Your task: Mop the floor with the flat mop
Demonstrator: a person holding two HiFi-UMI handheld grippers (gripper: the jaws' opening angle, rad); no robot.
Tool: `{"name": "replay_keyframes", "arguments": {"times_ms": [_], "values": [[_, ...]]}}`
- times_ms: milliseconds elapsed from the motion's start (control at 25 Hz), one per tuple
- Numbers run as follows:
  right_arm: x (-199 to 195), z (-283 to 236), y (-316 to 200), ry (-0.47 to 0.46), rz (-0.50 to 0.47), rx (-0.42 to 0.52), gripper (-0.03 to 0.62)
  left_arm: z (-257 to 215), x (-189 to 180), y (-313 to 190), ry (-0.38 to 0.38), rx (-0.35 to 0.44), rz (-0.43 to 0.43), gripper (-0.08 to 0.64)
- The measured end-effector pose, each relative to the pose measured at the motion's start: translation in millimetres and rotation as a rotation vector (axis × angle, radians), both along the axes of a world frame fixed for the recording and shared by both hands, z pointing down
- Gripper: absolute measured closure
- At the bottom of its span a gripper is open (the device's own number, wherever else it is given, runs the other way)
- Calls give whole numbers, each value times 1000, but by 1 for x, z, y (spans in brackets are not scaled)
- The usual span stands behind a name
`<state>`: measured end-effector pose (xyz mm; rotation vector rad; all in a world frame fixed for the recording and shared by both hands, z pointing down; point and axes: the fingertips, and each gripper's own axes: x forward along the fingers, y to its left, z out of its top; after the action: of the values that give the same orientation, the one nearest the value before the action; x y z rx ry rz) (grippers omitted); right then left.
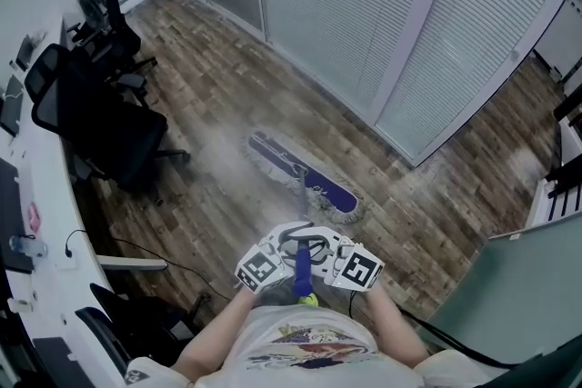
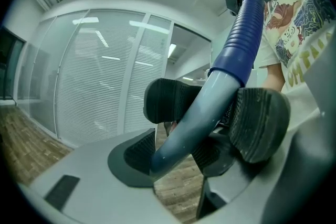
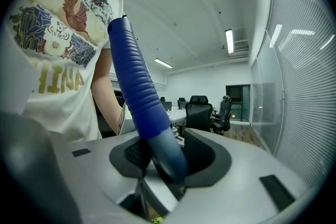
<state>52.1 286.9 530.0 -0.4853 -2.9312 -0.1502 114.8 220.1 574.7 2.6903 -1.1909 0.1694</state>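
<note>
Both tongs clamped on the flat mop (image 1: 307,180), its head down on the wood floor (image 1: 227,95) ahead

The left tongs (image 2: 215,113) and the right tongs (image 3: 168,157) each grip the handle (image 1: 299,195) just below its ribbed blue grip (image 3: 135,78), side by side at the person's waist. The mop head (image 1: 327,191) lies flat between the black office chair (image 1: 100,127) and the glass partition (image 1: 364,14). To stroke well, I judge: keep both grips firm so the shaft cannot twist, press the head evenly, overlap passes, and steer clear of the chair base and the cable (image 1: 155,252) beside the table (image 1: 50,223)
</note>
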Motion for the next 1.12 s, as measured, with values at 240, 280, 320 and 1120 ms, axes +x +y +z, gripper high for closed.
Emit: {"name": "replay_keyframes", "arguments": {"times_ms": [240, 280, 320, 1120], "values": [[-63, -2, -47, 4, 23, 1, 431, -2, -60, -46, 8, 5, 30, 362], [-75, -2, -57, 4, 31, 1, 431, -2, -72, -55, 9, 6, 37, 362], [-87, -2, -66, 6, 38, 0, 431, -1, -84, -64, 11, 3, 42, 362], [-233, 13, -235, -9, 101, -11, 417, 14, -224, -231, 12, 7, 104, 362]]}}
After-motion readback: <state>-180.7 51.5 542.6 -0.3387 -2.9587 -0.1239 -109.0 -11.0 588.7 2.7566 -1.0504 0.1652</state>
